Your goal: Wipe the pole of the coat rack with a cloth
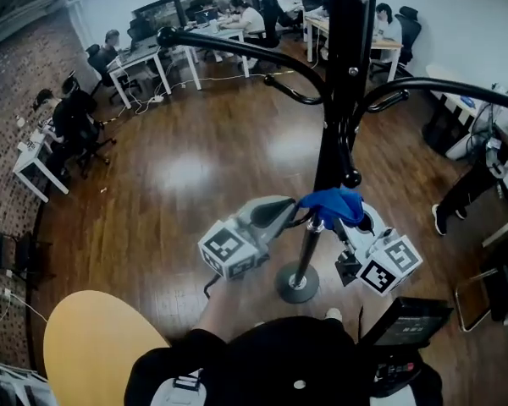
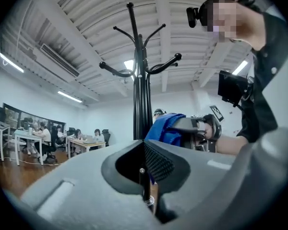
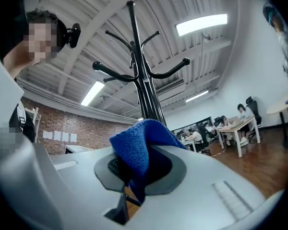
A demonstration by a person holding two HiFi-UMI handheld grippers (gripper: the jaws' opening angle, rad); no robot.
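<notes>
Black pole [image 1: 337, 91] of the coat rack stands upright, long axis vertical, on its round base [image 1: 297, 284]. Left tongs [image 1: 293, 216] closed round the thin lower section. Right tongs [image 1: 349, 227] clamp a blue cloth [image 1: 332, 203], which lies against the pole just above the left tongs.

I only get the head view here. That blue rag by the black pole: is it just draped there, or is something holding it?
Observer: The tongs of the right gripper are shut on the blue cloth; a fold sticks up between them.
Visitor: And the other tool?
Observer: The tongs of the left gripper look closed, no cloth in them; the pole rises just beyond their tips.
Visitor: What's at the rack's top?
Observer: A thin spike above the curved hooks.
</notes>
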